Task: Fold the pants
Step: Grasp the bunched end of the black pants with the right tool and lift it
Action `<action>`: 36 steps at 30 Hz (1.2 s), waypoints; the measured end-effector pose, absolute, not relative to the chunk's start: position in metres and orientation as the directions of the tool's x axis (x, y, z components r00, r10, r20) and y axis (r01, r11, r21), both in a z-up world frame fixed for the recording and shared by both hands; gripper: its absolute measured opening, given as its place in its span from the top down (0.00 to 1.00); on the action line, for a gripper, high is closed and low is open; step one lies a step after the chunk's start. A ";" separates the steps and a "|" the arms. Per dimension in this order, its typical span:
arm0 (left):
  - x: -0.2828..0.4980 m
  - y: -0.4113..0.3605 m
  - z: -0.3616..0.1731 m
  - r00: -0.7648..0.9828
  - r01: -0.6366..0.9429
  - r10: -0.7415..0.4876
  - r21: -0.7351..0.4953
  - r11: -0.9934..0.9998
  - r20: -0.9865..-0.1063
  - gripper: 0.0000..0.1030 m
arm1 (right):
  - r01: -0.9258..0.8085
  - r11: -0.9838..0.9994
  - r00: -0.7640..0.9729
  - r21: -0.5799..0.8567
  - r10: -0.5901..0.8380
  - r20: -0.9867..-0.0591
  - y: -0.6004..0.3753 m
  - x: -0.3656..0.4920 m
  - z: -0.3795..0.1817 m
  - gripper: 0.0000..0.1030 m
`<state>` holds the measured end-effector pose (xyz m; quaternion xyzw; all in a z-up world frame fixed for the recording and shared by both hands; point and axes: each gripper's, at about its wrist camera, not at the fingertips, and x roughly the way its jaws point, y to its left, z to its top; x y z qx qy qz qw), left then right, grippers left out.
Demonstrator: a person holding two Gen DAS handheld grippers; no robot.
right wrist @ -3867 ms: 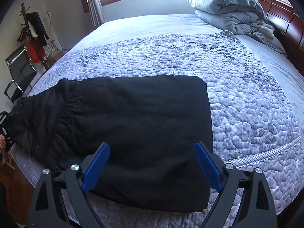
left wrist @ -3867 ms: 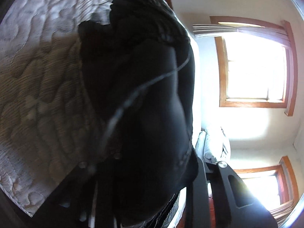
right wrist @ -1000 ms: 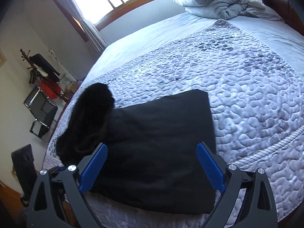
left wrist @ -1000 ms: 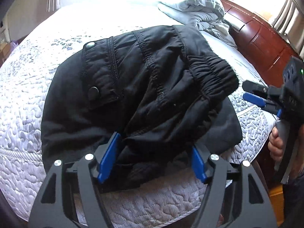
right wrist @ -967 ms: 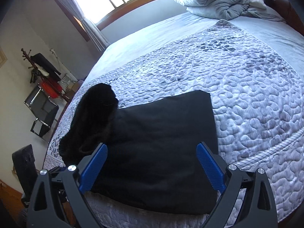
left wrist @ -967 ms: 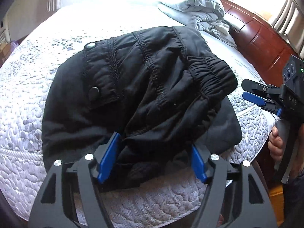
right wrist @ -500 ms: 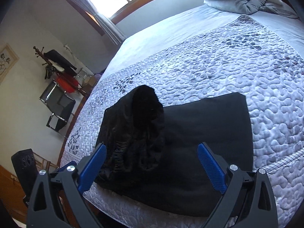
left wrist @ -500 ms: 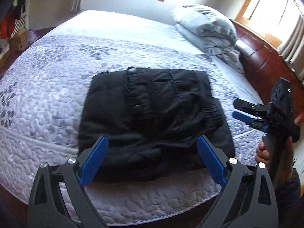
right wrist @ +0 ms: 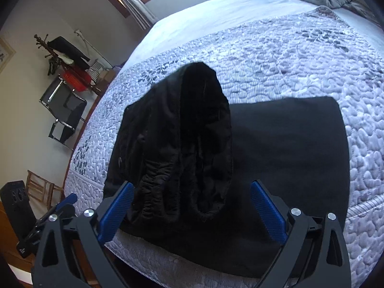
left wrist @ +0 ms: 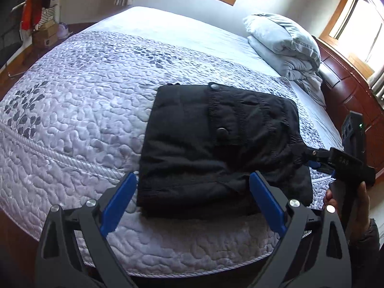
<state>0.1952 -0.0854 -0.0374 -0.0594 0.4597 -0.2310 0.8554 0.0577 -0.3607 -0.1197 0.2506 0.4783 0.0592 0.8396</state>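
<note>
From the left wrist cam the black pants (left wrist: 216, 148) sit as a folded stack near the front edge of the bed (left wrist: 72, 124), so the fold looks basically done; the left gripper (left wrist: 192, 199) has just been opening and now gapes wide with nothing in it, with lots of bare quilt to the left. From the right wrist cam the waistband end humps up loose on the flat layer, so I'd guess it needs flattening, and the right gripper (right wrist: 192, 206) is spread wide at that hump without pinching it, close to the mattress edge.

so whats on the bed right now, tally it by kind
black pants: 1
pale grey duvet bundle: 1
patterned quilt: 1
total: 3
</note>
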 end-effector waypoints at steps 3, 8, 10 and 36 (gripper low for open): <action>0.197 -0.077 -0.038 0.473 0.324 -0.444 -0.318 0.891 -0.761 0.08 | 0.162 0.843 0.530 0.513 0.364 -0.766 -0.367 0.054 -0.126 0.05; 0.203 -0.067 -0.045 0.475 0.293 -0.418 -0.309 0.905 -0.775 0.08 | 0.176 0.805 0.532 0.567 0.406 -0.743 -0.377 0.050 -0.132 0.05; 0.205 -0.065 -0.048 0.467 0.278 -0.415 -0.316 0.907 -0.781 0.08 | 0.171 0.790 0.532 0.589 0.429 -0.730 -0.376 0.053 -0.134 0.05; 0.200 -0.038 -0.049 0.465 0.198 -0.419 -0.369 0.908 -0.780 0.08 | 0.072 0.696 0.593 0.714 0.545 -0.592 -0.352 0.089 -0.126 0.76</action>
